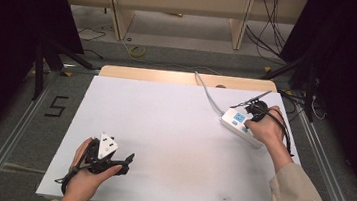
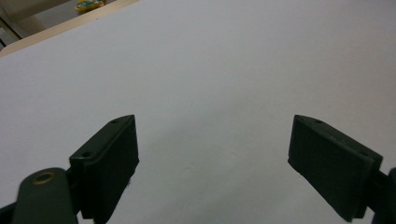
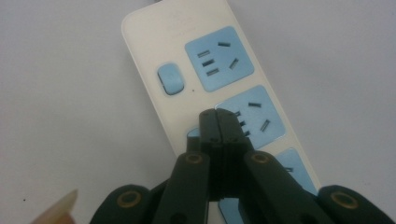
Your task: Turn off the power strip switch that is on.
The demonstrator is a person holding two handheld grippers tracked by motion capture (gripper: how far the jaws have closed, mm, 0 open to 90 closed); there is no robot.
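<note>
**Closed jaws over a power strip, open jaws over bare white**

White and flat, the counter (image 1: 173,135) stands over a grey floor, with pale wooden shelving at the far side. At its far right lies a white plastic power strip with blue sockets and a blue switch (image 3: 187,70), its grey cord running off the far edge. Directly above it sits the right hand-held gripper (image 3: 217,114), jaws pressed together with nothing between them. Near left, the left hand-held gripper (image 2: 212,149) has its jaws spread wide over bare surface.
</note>
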